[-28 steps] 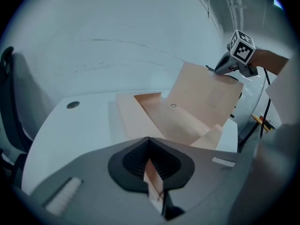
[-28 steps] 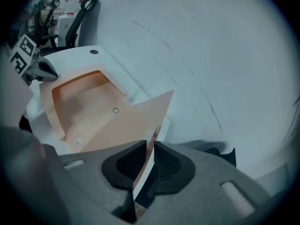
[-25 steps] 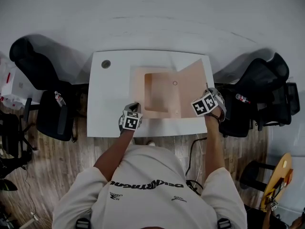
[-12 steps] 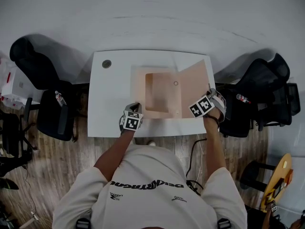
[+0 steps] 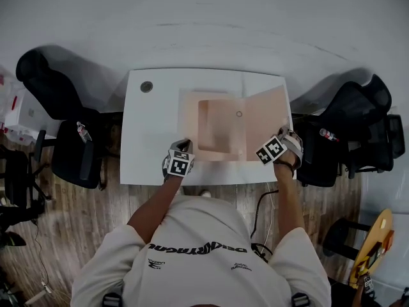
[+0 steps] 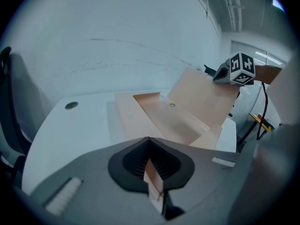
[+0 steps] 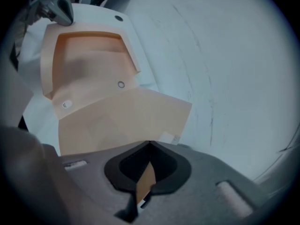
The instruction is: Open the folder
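Office. You sit at a white desk with a cable hole in its far-left corner. Black office chair left of the desk, another chair to its right. Plank floor beneath.

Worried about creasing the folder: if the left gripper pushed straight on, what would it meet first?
The folder itself, probably: the left gripper is shut on its near edge and points down at the panel lying flat on the table just ahead.
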Demonstrator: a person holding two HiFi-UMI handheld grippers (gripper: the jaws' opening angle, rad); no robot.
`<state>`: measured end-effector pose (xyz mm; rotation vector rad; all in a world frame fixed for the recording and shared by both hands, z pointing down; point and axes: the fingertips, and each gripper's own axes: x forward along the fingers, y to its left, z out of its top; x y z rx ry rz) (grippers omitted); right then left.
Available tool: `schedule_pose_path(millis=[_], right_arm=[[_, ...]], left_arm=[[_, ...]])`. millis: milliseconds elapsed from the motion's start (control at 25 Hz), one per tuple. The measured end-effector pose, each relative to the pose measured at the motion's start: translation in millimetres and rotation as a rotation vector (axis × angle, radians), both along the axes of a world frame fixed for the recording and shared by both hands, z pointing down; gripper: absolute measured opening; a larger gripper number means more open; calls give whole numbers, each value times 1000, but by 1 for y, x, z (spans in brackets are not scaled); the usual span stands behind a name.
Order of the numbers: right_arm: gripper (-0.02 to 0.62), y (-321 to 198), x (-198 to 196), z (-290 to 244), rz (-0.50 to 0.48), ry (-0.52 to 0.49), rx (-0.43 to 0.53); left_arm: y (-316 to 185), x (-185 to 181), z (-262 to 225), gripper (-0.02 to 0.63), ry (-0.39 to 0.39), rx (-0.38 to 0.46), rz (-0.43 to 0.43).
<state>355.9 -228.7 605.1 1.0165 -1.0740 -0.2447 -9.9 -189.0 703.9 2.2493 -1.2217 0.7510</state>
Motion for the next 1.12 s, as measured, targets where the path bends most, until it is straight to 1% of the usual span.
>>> schedule_pose_path(millis=[120, 240, 320, 440, 520, 600, 720, 920, 1120], right_arm=[[-2, -2, -7, 2, 8, -45, 0], [-2, -1, -10, 4, 39, -114, -2], [0, 2, -16, 7, 66, -183, -14], [0, 6, -31, 10, 106, -308, -5], [0, 8, -43, 6, 121, -391, 36], [0, 7, -58, -1, 131, -485, 74], [0, 6, -80, -9, 145, -621, 108], [0, 6, -100, -26, 216, -857, 214], [0, 13, -116, -29, 256, -1042, 285]], left_arm=[[-2, -1, -1, -2, 0, 14, 2], [0, -1, 0, -2, 3, -12, -4], [0, 0, -1, -3, 2, -16, 9], [-4, 3, -7, -2, -3, 16, 42], [-3, 2, -10, -3, 4, 21, 36], [-1, 2, -16, -3, 31, 15, 20], [1, 2, -28, -2, 61, 16, 7], [3, 2, -49, -2, 106, 57, -18], [5, 4, -75, -2, 148, 103, -36]])
